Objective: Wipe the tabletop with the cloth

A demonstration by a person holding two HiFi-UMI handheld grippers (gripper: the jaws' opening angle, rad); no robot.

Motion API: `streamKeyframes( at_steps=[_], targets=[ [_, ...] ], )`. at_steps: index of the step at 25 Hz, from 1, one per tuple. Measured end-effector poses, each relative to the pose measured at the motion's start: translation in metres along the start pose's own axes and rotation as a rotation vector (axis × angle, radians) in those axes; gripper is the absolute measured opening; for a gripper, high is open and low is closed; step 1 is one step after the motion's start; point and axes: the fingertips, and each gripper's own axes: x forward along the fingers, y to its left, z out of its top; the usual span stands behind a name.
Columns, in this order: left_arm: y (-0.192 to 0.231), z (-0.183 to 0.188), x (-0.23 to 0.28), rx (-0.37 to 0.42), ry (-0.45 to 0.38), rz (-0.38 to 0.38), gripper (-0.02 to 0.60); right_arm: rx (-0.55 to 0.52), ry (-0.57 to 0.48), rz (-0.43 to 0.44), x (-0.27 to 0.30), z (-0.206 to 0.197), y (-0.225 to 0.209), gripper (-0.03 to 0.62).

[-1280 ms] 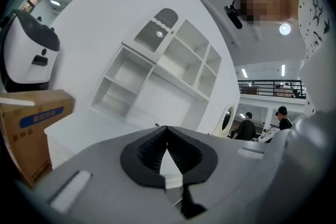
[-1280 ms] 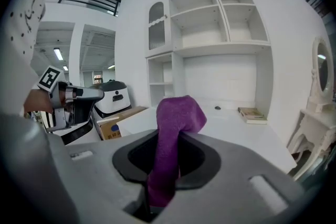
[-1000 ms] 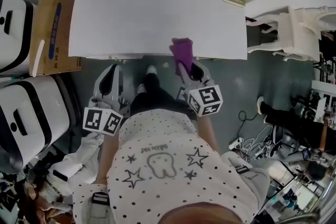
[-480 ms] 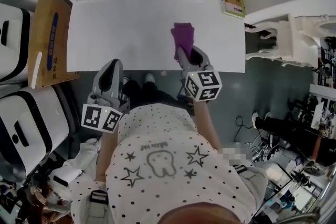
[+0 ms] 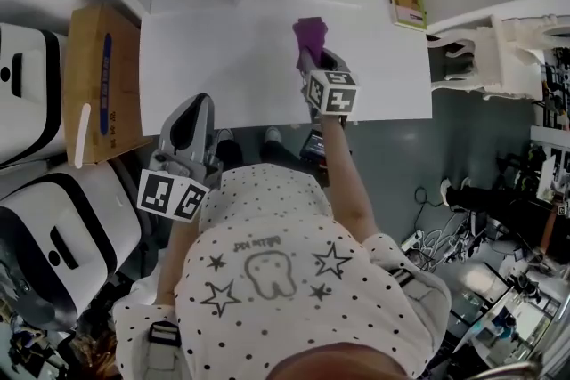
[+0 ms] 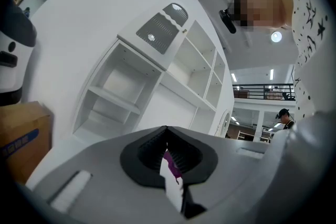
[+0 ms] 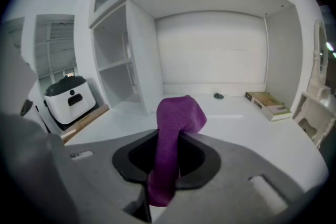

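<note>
Cloth (image 5: pixel 310 37) pinched in R tool (image 5: pixel 308 60), now farther across tabletop (image 5: pixel 223 58); L tool (image 5: pixel 198 104) pressed together.

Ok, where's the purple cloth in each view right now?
Head view: the cloth is upper centre, at the tip of the right gripper, over the tabletop.
Right gripper view: centre, the cloth is clamped between the jaws.
Left gripper view: only a purple sliver, low centre, seen through the jaws' slit.
Landmark: the book at the table's far right, also in the right gripper view.
</note>
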Motion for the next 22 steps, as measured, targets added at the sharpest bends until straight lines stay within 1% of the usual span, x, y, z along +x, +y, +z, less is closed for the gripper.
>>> streamKeyframes(
  at_steps=[3,5,8,12,17,19,22],
  targets=[
    [0.023,0.01,-0.01,0.003,0.005,0.006,-0.009,-0.026,0.095,-0.031,0.053,-0.016,0.007,0.075],
    [0.036,0.017,-0.016,0.005,0.006,0.01,-0.009,-0.06,0.121,-0.063,0.08,-0.018,0.008,0.075],
    [0.05,0.023,-0.023,0.005,0.009,0.016,-0.009,-0.111,0.169,-0.112,0.109,-0.022,0.004,0.075],
    [0.058,0.026,-0.031,0.009,0.03,0.007,-0.009,-0.146,0.254,-0.139,0.132,-0.035,0.006,0.075],
    [0.071,0.029,-0.038,0.02,0.018,0.002,-0.009,-0.163,0.214,-0.158,0.142,-0.033,0.011,0.067],
    [0.072,0.03,-0.04,0.019,0.014,-0.001,-0.009,-0.141,0.207,-0.171,0.143,-0.033,0.011,0.063],
    [0.068,0.025,-0.044,0.006,0.024,-0.014,-0.009,-0.105,0.232,-0.205,0.139,-0.04,0.013,0.063]
  ],
)
